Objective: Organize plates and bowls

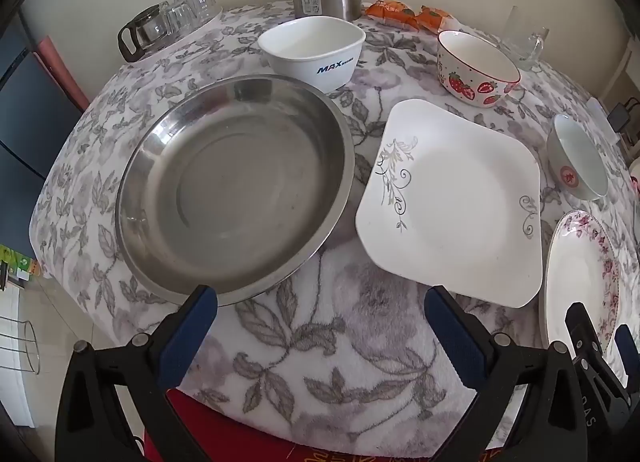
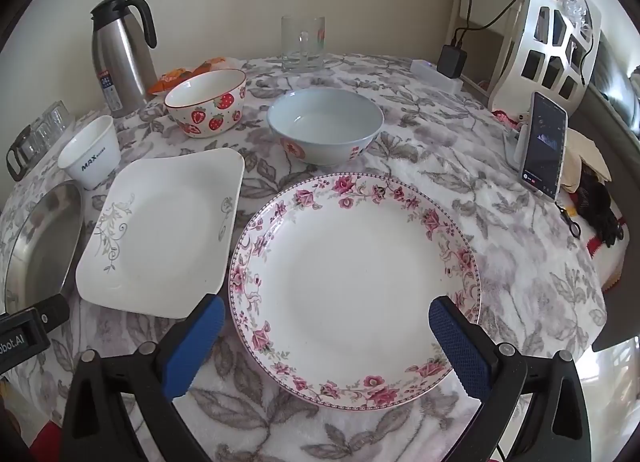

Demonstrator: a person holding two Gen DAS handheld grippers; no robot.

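Above the bench, both grippers' fingers (image 1: pixel 320 314) (image 2: pixel 326 322) hang released; sorting not begun, next grasp the flowered plate (image 2: pixel 354 286).

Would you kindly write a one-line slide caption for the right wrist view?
Open right hand-held gripper poised over a rose-rimmed round plate, square plate beside it, two bowls behind.

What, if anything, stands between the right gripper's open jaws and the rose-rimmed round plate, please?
Nothing visible does. The right gripper hangs open directly over the near part of the rose-rimmed plate, which is empty. The square white plate lies to its left and the pale blue bowl behind it, both clear of that approach.
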